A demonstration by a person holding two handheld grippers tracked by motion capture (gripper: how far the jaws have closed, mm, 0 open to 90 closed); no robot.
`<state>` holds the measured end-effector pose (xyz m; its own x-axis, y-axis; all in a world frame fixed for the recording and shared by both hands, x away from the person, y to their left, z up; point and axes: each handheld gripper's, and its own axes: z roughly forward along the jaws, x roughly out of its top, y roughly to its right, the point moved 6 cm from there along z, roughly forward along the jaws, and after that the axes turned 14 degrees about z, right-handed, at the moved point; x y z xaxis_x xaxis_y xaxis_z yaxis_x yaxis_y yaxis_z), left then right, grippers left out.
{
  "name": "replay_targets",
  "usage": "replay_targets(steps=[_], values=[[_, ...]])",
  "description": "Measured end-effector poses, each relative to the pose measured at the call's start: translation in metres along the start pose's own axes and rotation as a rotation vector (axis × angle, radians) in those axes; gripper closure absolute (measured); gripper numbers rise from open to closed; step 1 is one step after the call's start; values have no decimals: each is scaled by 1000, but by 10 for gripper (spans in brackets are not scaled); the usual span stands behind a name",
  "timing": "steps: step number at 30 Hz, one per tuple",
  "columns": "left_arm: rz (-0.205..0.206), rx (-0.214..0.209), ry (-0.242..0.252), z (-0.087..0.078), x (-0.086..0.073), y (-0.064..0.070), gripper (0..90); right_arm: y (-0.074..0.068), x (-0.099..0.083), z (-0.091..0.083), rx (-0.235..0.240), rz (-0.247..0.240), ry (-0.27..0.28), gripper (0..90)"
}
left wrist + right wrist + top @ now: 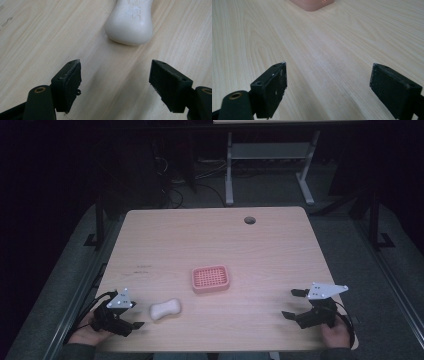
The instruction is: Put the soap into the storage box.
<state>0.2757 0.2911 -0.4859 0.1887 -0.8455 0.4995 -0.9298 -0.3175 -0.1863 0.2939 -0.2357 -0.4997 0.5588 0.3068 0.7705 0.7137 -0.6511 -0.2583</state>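
Nearest the lens in the left gripper view: two black jaws spread wide over bare wood, nothing between them, with the white soap bar (pixel 130 21) lying flat just ahead and slightly right of their centre line. Seen from above, left gripper (pixel 134 316) just left of the soap bar (pixel 166 308), near but not touching. Up and to the right of the soap bar, close by, the pink soap dish (pixel 210 279) with its gridded top, empty. Well to the right of the soap bar, near the table (pixel 215 235) edge, the right gripper (pixel 294 304), jaws likewise held apart on nothing and aimed back toward the dish; only a corner of the pink dish (pixel 312 4) at the top of the right gripper view.

Judged step: the approach to the soap, grasp not yet made. Next move probably calls for easing the left gripper forward and a touch right until the jaws straddle the bar's narrow waist, closing gently on a likely slippery surface, then lifting across to the dish.
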Motion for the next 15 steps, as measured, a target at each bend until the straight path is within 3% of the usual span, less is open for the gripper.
replay_targets(steps=[15], values=[[25,-12,5,3,8,3,241,0,0,1,0,-10,-5,135]])
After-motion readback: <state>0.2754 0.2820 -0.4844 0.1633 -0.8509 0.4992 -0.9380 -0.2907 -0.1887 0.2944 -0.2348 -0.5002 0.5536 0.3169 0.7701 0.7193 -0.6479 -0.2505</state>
